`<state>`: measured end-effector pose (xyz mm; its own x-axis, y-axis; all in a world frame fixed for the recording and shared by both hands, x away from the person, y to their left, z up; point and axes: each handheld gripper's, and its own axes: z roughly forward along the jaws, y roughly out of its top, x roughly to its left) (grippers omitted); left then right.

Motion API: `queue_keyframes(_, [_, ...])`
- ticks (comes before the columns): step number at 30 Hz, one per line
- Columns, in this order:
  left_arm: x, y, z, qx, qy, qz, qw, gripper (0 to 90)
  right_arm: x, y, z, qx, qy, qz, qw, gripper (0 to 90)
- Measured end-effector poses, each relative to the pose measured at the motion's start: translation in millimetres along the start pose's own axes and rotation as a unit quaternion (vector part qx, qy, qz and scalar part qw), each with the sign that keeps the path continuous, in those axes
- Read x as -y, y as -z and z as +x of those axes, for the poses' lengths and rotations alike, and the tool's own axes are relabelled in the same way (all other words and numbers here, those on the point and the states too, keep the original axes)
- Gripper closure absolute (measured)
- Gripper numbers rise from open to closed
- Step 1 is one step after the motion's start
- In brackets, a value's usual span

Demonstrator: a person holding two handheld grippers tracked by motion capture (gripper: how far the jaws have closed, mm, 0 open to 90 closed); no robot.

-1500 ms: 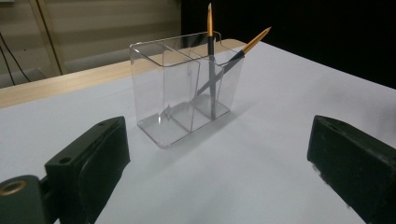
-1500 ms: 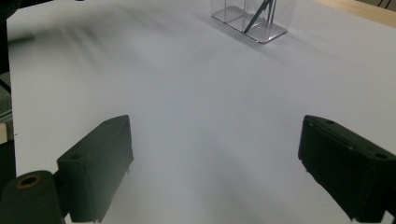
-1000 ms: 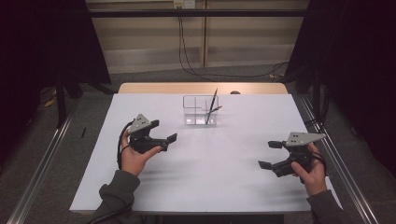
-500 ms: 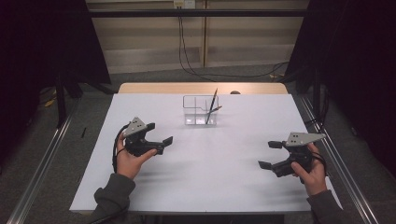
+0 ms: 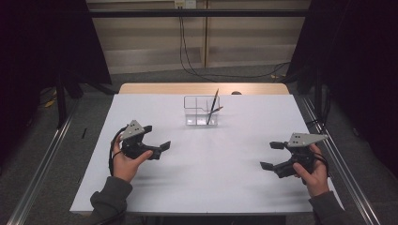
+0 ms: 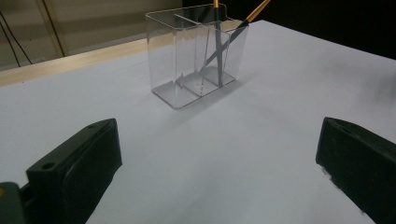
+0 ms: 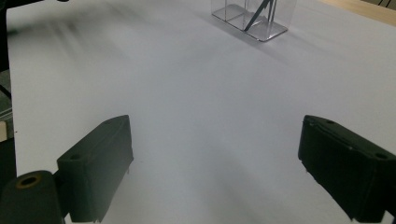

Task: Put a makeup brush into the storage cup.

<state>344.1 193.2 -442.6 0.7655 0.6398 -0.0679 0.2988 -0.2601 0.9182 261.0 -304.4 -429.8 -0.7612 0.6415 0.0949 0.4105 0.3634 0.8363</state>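
White tabletop (image 5: 202, 173) bare but for the clear organizer (image 5: 201, 111) at far centre holding two pencils (image 5: 213, 107), left gripper (image 5: 157, 140) jaws just opened wide and empty, right gripper (image 5: 270, 154) likewise spread, empty; looks done/idle, next reach would need an approach to the organizer.

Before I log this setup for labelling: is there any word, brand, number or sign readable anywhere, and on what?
None readable.
Clear organizer: no print.
Pencils: no lettering legible.
White table: blank.
Left tongs, right tongs: no markings legible.
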Motion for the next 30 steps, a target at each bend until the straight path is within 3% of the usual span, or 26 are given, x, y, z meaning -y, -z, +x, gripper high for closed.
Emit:
queue_keyframes(2, [0.6, 2.0, -1.2, -0.005, 0.004, 0.006, 1.0000, 0.0, 0.0, 0.1, 0.1, 0.000, 0.000, 0.000, 1.0000, 9.3])
queue_keyframes(3, [1.3, 2.4, -0.2, 0.006, 0.004, 0.004, 1.0000, 0.0, 0.0, 0.1, 0.0, 0.000, 0.000, 0.001, 1.0000, 9.3])
queue_keyframes(4, [1.8, 3.2, -1.0, -0.002, 0.003, 0.006, 1.0000, 0.0, 0.1, 0.1, 0.0, 0.000, 0.001, 0.001, 1.0000, 9.3])
queue_keyframes(8, [3.8, 6.6, 0.6, 0.007, -0.001, 0.004, 1.0000, 0.0, 0.2, 0.1, 0.0, 0.000, -0.001, 0.001, 1.0000, 9.3])
queue_keyframes(15, [5.1, 12.9, 0.6, -0.002, -0.011, 0.012, 0.9999, 0.0, 0.2, 0.3, -0.1, 0.001, -0.001, 0.000, 1.0000, 9.3])
queue_keyframes(23, [9.0, 18.9, 2.2, 0.009, -0.011, 0.014, 0.9998, 0.0, 0.2, 0.3, -0.1, 0.000, 0.000, 0.001, 1.0000, 9.3])
queue_keyframes(30, [12.5, 24.2, 4.3, 0.003, -0.010, 0.018, 0.9998, 0.0, 0.3, 0.4, -0.3, 0.001, -0.001, -0.001, 1.0000, 9.3])
